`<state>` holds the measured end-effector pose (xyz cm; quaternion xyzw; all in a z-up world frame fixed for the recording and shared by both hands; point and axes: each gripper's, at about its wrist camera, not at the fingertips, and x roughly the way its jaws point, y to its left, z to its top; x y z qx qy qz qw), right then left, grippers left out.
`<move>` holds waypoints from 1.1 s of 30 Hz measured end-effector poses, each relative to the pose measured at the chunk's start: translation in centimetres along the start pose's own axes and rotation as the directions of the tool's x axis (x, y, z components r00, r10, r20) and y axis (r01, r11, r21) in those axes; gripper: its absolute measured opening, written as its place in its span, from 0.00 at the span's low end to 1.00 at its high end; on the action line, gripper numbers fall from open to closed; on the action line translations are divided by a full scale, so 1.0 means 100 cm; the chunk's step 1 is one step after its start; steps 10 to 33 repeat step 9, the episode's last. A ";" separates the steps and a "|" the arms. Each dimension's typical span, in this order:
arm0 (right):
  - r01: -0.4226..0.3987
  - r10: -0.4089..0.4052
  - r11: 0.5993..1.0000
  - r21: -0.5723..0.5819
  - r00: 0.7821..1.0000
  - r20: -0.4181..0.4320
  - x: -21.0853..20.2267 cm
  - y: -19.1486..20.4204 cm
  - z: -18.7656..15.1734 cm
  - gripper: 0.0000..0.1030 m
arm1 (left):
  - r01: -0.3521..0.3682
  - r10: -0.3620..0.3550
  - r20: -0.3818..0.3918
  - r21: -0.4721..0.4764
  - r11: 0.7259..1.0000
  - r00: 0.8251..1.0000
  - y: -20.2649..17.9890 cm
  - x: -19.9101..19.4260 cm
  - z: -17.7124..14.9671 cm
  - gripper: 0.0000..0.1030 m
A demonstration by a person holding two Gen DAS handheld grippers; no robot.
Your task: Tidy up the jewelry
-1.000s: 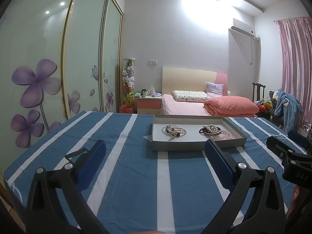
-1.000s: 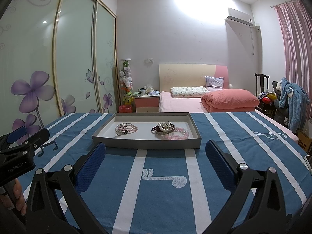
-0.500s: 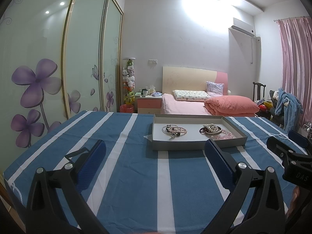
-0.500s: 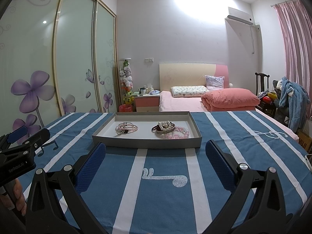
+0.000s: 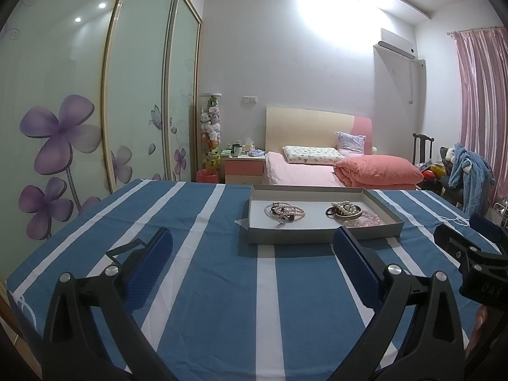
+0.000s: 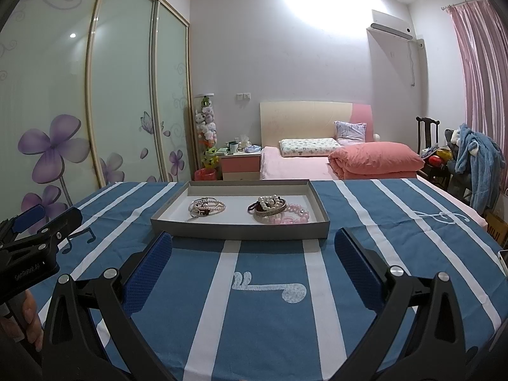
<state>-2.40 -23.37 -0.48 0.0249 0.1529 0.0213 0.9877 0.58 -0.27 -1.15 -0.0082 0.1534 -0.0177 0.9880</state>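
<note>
A shallow grey tray (image 5: 320,240) (image 6: 238,230) sits on the blue striped tablecloth. In it lie a left heap of bracelets (image 5: 284,212) (image 6: 207,207) and a right heap with a pearl bracelet (image 5: 343,208) (image 6: 270,203) and pink beads (image 6: 293,216). My left gripper (image 5: 254,260) is open and empty, short of the tray's near wall. My right gripper (image 6: 254,260) is open and empty, also short of the tray. Each gripper shows at the edge of the other's view: the right one (image 5: 470,250) and the left one (image 6: 38,235).
The striped tablecloth (image 6: 260,301) covers the table in front of the tray. Behind the table stand a bed with a pink duvet (image 6: 374,160), a nightstand (image 6: 241,165), sliding wardrobe doors (image 5: 95,111) at left and a chair with clothes (image 6: 476,162) at right.
The views have hardly shifted. Both grippers stay open and the jewelry lies as before.
</note>
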 end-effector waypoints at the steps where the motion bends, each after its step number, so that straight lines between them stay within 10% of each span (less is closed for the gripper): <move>1: 0.000 0.000 1.000 0.001 1.000 0.000 0.000 0.000 0.000 0.98 | 0.000 0.000 0.000 0.000 1.000 1.000 0.000 0.000 0.000 0.96; 33: 0.000 0.000 1.000 -0.001 1.000 -0.001 0.001 -0.001 0.001 0.98 | 0.004 -0.004 -0.010 -0.006 1.000 1.000 0.001 0.001 0.002 0.96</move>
